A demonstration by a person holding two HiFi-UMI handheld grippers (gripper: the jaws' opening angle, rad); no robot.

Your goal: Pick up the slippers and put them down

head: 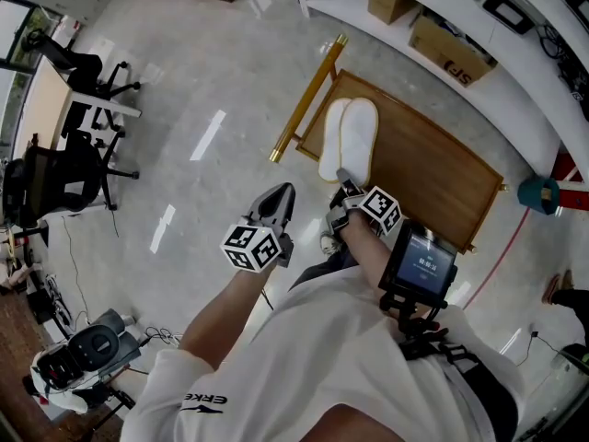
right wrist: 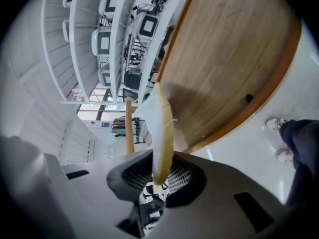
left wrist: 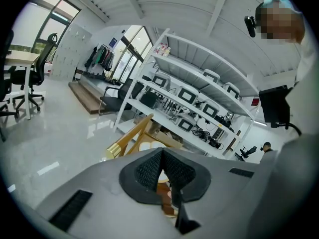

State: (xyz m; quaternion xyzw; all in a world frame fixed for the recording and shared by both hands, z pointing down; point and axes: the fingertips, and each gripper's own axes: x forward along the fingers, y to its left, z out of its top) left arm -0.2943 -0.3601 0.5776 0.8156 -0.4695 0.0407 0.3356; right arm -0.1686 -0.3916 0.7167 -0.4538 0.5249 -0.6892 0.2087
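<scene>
Pale glossy floor (head: 184, 109) surrounds a low wooden worktop (head: 433, 168) at centre right of the head view. The white slippers (head: 350, 136) sit over its left end. The right claw (head: 345, 187) pinches their heel edge, while the left claw (head: 283, 196) is closed and empty. They look light, soft and floppy, so the stiffer sole rim seems the best hold.

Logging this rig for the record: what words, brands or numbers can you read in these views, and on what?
"ERKE": upside down on the shirt.
Red print on the box on the shelf: too blurred to read.
Figures on the screen on the right forearm: too small to read.
Both gripper views: nothing readable.
</scene>
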